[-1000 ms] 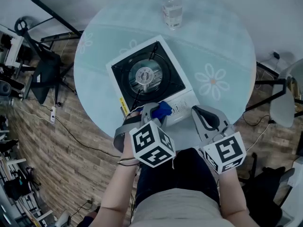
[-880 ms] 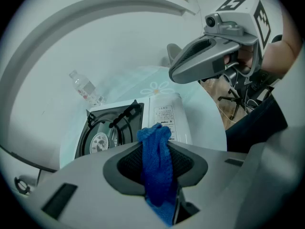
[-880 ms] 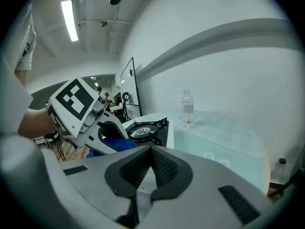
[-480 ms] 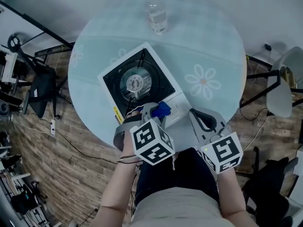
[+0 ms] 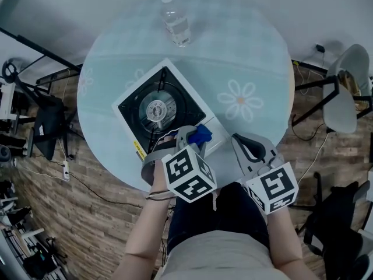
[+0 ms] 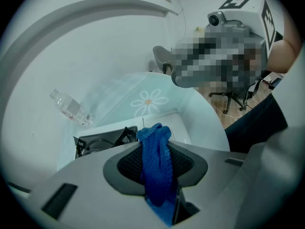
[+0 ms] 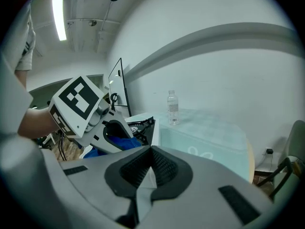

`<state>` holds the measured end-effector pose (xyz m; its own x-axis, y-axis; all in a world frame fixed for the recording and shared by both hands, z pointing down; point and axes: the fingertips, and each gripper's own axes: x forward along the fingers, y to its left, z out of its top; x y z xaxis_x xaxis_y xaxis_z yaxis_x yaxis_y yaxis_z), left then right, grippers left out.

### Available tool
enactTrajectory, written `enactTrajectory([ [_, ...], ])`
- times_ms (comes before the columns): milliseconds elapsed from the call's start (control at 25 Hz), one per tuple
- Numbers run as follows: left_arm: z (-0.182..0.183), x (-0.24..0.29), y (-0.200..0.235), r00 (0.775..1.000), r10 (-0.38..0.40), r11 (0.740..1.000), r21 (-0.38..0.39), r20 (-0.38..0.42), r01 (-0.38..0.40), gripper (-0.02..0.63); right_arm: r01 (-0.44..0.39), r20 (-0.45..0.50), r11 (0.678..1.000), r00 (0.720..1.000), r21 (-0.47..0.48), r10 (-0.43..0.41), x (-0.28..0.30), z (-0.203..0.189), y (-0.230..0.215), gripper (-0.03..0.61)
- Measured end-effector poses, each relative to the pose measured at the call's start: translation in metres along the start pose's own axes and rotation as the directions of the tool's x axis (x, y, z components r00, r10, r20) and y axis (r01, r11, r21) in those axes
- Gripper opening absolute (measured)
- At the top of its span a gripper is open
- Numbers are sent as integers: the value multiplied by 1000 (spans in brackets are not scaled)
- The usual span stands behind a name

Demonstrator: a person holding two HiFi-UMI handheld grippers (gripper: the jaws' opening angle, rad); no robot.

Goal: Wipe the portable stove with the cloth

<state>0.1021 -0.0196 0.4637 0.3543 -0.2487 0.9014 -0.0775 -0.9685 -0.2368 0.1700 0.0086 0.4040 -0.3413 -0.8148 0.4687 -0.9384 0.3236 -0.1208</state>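
Head view: a white portable stove (image 5: 157, 111) sits on a round table (image 5: 245, 51), with a water bottle (image 5: 176, 23) beyond it. The left gripper (image 5: 189, 137) holds a blue cloth (image 5: 200, 135) at the stove's near corner; the right gripper (image 5: 249, 147) waits beside it over the table edge. No wiped area can be told, so most wiping seems left. Left gripper view: the jaws are clamped on the bunched cloth, the stove just ahead. Right gripper view: the jaws are pressed together with nothing between them.
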Motion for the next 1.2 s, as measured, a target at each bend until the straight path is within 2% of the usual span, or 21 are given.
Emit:
enactTrajectory([
  [640, 37, 15, 1, 998, -38, 998, 51, 50, 35, 133, 71, -25, 997, 997, 25, -70, -12, -7, -18, 21],
  [920, 49, 19, -1, 998, -32, 996, 79, 58, 27, 133, 80, -20, 996, 997, 24, -80, -18, -7, -20, 21],
  [1080, 55, 21, -4, 997, -26, 997, 80, 69, 20, 133, 90, -17, 996, 996, 25, -90, -25, -6, -23, 21],
  [1200, 60, 22, -2, 995, -12, 999, 50, 102, 7, 133, 87, -9, 996, 996, 18, -87, -27, -3, -22, 21],
])
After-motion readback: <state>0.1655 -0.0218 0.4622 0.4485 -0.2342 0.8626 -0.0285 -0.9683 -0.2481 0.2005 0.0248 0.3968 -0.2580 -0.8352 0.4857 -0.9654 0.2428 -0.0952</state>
